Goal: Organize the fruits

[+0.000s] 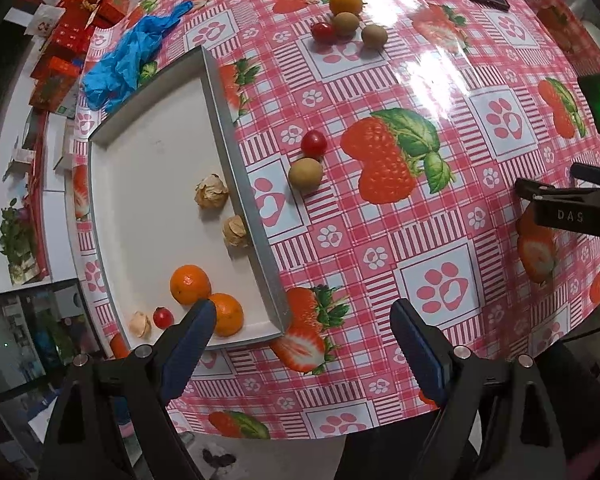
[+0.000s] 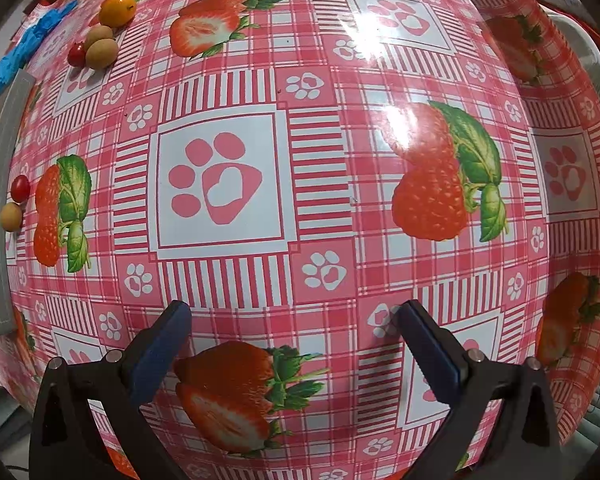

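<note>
Looking down my left gripper (image 1: pixel 304 320), I see its jaws spread wide with nothing between them; my right gripper (image 2: pixel 296 316) also stands apart and empty over the strawberry-print tablecloth (image 2: pixel 320 208). "DAS" is printed on the right gripper's side in the left view. The white tray (image 1: pixel 244 184) holds two oranges (image 1: pixel 190 284), a cherry tomato (image 1: pixel 163 317) and three husked physalis (image 1: pixel 211 191). A longan (image 1: pixel 305 173) and a second tomato (image 1: pixel 313 143) lie just beside its rim.

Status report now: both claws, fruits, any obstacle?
Left claw open, empty. Right claw open, empty. Six fruits in tray; cherry tomato beside it. Nothing blocking.
</note>
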The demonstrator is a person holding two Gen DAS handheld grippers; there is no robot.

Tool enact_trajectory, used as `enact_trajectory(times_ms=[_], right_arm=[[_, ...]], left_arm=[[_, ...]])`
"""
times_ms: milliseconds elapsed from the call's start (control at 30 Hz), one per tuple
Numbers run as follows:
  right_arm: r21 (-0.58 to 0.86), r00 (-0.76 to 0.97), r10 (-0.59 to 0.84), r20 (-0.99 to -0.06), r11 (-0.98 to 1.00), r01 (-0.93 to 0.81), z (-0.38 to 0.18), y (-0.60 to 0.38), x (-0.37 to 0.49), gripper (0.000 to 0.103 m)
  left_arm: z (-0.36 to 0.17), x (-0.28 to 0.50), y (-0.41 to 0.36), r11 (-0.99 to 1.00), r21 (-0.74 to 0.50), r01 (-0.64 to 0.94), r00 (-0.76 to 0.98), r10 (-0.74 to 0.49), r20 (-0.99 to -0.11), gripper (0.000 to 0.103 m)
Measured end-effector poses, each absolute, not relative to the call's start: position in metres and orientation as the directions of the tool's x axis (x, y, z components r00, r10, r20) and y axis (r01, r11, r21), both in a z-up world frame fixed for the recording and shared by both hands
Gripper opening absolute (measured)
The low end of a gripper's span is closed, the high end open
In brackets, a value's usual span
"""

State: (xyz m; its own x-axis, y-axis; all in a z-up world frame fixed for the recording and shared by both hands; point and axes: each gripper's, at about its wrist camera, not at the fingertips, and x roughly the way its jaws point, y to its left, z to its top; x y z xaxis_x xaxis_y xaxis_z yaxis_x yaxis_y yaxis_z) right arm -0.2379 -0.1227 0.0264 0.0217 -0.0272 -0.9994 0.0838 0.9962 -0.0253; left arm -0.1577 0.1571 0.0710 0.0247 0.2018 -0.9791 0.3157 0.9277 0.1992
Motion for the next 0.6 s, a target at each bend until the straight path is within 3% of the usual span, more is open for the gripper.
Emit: enact_trajectory(times_ms=[600], right_arm=[[-0.025, 0.033, -0.027, -0.999, 0.997, 0.076, 0.0254, -0.1259, -0.2335, 0.103]], left_arm=[[0.0690, -0.1613, 0.1567, 0.924, 0.201, 0.327, 0.016, 0.207, -0.978, 0.090]])
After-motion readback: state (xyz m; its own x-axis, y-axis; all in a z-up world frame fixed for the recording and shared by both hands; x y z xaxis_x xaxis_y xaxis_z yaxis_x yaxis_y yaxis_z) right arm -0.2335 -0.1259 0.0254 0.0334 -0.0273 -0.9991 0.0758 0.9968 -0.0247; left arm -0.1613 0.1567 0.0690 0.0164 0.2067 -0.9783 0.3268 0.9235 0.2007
